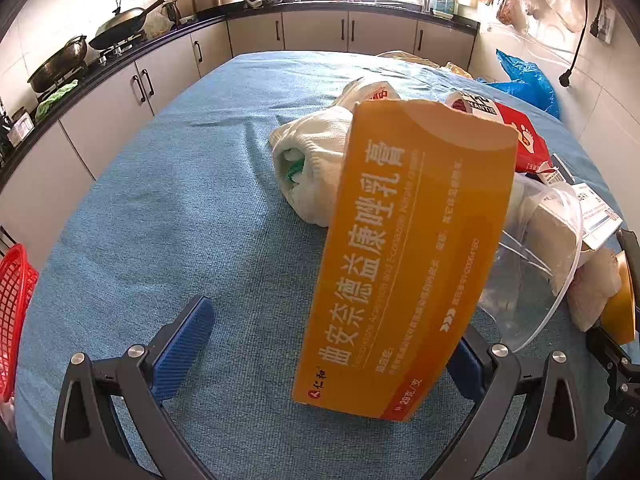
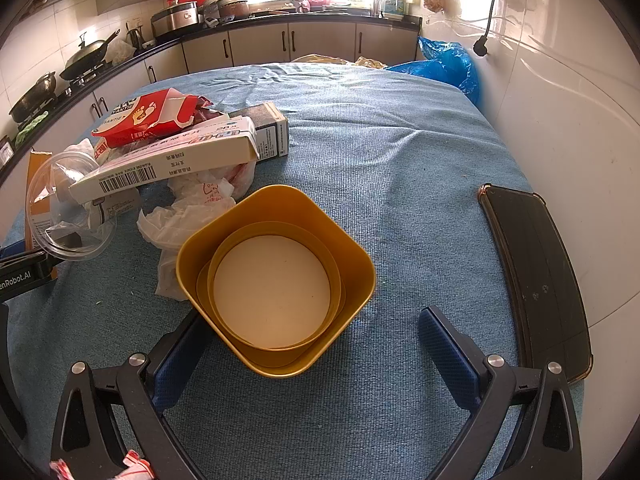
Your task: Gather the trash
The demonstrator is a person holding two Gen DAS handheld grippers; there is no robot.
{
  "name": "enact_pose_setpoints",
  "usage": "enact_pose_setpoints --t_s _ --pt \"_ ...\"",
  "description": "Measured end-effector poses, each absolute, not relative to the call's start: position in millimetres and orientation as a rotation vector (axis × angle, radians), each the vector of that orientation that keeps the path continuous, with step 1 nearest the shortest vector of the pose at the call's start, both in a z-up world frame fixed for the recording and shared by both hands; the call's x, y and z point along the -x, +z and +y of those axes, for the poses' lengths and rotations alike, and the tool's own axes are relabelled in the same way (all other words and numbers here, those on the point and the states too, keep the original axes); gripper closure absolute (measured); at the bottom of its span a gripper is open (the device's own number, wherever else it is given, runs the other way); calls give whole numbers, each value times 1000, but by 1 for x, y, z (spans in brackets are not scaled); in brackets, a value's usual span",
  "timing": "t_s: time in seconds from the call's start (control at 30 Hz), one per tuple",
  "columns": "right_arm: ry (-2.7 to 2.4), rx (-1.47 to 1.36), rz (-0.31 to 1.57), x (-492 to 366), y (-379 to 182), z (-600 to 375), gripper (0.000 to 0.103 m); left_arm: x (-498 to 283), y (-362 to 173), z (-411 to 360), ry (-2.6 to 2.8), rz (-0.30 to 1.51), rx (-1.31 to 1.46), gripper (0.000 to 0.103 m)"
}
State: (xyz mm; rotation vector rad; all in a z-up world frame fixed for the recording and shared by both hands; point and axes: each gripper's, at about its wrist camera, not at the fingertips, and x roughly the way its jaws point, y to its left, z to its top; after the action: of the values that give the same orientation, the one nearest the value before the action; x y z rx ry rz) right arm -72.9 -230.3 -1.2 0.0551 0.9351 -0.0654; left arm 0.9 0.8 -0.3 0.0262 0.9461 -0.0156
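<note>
A blue cloth [image 2: 400, 152] covers a table in a kitchen ringed by beige cabinets [image 1: 312, 32], with woks [image 1: 120, 24] on the stove. Both grippers stand wide open. An orange carton [image 1: 404, 264] leans upright against the left gripper's [image 1: 332, 344] right finger, hiding most of it; whether it rests on the cloth is unclear. A yellow tub [image 2: 276, 280] sits by the right gripper's [image 2: 312, 344] left finger. Boxes, bags and a clear plastic cup [image 2: 68, 216] lie piled beyond. A red basket [image 1: 14, 320] is cut off at the left edge.
</note>
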Motion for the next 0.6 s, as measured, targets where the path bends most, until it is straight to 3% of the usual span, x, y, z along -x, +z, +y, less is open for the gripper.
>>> enact_pose_setpoints --t_s 0.6 --pt "-66 -55 935 73 -1 -229 0 -2 0 3 -16 946 -26 0"
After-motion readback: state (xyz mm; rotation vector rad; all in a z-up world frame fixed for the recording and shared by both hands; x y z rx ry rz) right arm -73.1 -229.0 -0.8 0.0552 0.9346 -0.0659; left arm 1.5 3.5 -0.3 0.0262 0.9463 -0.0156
